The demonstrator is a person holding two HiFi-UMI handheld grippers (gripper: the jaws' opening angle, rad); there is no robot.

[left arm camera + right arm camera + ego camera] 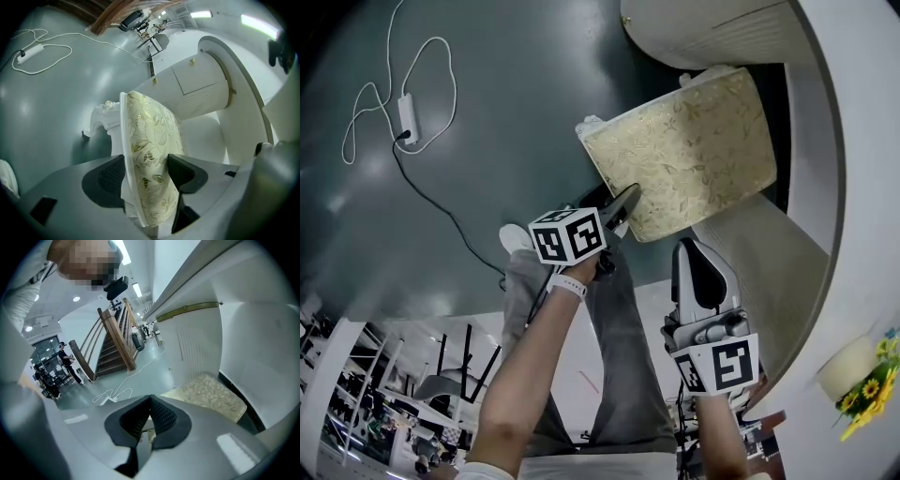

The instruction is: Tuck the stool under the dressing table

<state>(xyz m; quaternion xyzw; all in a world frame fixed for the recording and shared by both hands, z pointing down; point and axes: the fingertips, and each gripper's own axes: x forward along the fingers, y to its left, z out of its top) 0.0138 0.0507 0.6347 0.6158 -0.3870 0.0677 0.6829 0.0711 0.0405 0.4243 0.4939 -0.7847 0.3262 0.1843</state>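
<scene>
— Two grippers are shown from above; what is found at the far left?

— A white power strip (408,117) is seen lying on the grey-green floor (506,84), well apart from the furniture.

— How is the left gripper set?

— The left gripper (622,204) is held at the near-left corner of the stool (694,150). In the left gripper view the seat's edge is taken between the fingers (105,178). One pad is laid against the white rim (123,140), the other against the gold-patterned cushion (152,140). The fingers are thus spread wide and closed on the seat.

— Where is the stool placed?

— It is set on the floor right before the dressing table (844,112), between the drawer unit (712,33) and a white side panel (769,253). Its right edge is met by the dark gap beneath the top, while most of the cushion is left uncovered.

— And the right gripper?

— The right gripper (694,248) is held just beside the stool's near edge; whether the stool is touched cannot be made out from above. Its fingers (164,416) are brought fully together, and nothing is held between them.

— Farther right?

— The curved white surface (872,234) is seen, with yellow flowers (867,394) stood on it at its near end.
</scene>
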